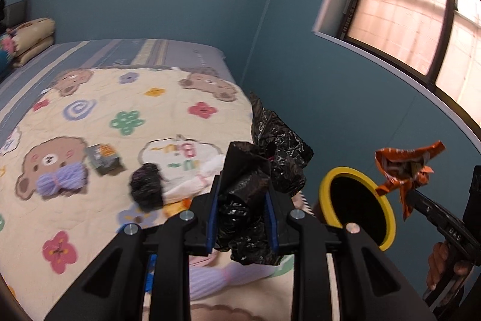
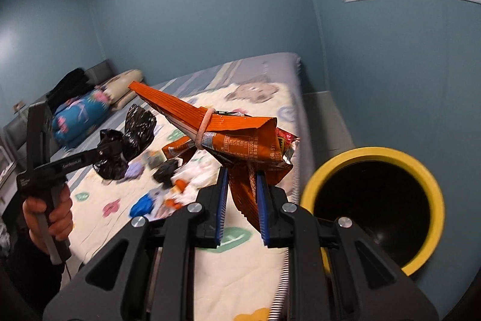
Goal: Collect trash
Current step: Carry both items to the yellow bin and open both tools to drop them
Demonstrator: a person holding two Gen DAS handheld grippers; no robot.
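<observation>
My left gripper (image 1: 242, 212) is shut on a crumpled black plastic bag (image 1: 264, 158) and holds it above the bed's right edge; it also shows in the right wrist view (image 2: 126, 146). My right gripper (image 2: 240, 206) is shut on a crumpled orange snack bag (image 2: 228, 128) bound with a pink band, also seen in the left wrist view (image 1: 402, 167). A yellow-rimmed black bin (image 2: 375, 206) stands beside the bed, just right of both grippers; it shows in the left wrist view too (image 1: 357, 203).
The bed has a cream quilt (image 1: 105, 116) with bears and flowers. On it lie a purple yarn bundle (image 1: 61, 179), a small grey box (image 1: 102, 158), a black yarn ball (image 1: 147, 185), white cloth (image 1: 195, 179) and a blue item (image 2: 142, 205). Blue walls and a window (image 1: 405, 20) surround.
</observation>
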